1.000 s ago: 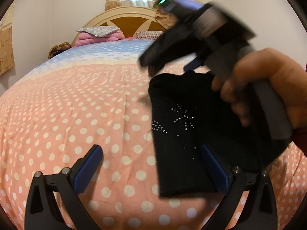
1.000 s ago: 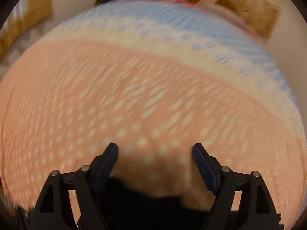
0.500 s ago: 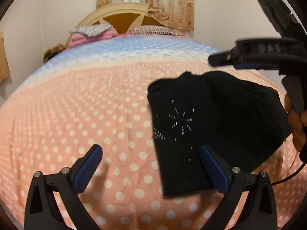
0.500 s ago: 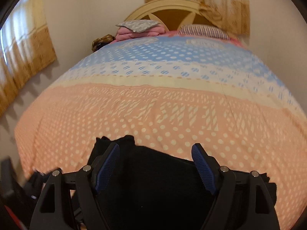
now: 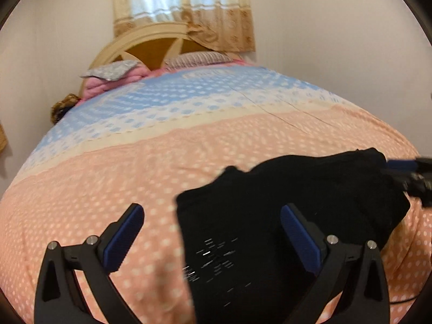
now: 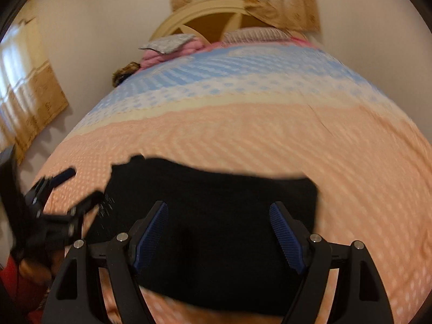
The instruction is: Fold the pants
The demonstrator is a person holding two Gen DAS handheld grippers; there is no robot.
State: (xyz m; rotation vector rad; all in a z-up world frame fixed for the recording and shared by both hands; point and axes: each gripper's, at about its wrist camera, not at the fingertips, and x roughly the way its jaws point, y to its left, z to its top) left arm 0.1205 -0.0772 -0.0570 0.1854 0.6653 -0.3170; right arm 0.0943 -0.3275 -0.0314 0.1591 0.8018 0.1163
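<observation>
Polka-dot bedspread, peach w/ a blue band further up, carries your folded black pants at its near end. Your left gripper hangs over their left edge, jaws wide, nothing held. Your right gripper is spread too, above the pants' middle. Beyond: pillows, headboard, curtain. Nothing blocks the pants.

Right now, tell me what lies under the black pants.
The black pants lie on the polka-dot bedspread, its peach part showing all around them. Anything else beneath is hidden by the cloth.
</observation>
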